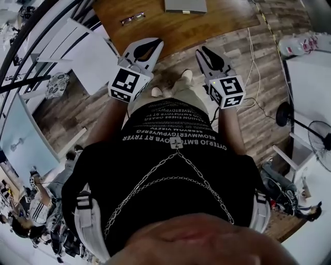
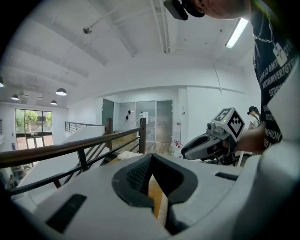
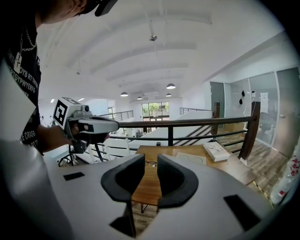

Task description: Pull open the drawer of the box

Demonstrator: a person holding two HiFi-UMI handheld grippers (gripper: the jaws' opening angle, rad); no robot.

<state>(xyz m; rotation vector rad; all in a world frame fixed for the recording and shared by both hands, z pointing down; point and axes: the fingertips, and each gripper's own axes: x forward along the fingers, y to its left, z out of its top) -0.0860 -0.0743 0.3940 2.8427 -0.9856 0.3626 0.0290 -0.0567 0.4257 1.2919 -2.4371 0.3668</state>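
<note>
A flat pale box (image 1: 185, 5) lies on the wooden table (image 1: 155, 26) at the top edge of the head view; no drawer can be made out on it. Both grippers hang in the air short of the table, apart from the box. My left gripper (image 1: 158, 42) has its fingertips together with nothing between them (image 2: 150, 157). My right gripper (image 1: 200, 50) keeps a narrow gap between its black pads (image 3: 173, 180), and only the table shows through that gap (image 3: 151, 161). In the right gripper view a thin white slab (image 3: 190, 158) and a thicker white box (image 3: 216, 151) lie on the table.
A pair of glasses (image 1: 132, 19) lies on the table left of the box. A dark railing (image 3: 187, 123) runs behind the table. White furniture (image 1: 77, 52) stands to the left, and cables (image 1: 253, 67) and a fan (image 1: 318, 137) lie on the wooden floor at right.
</note>
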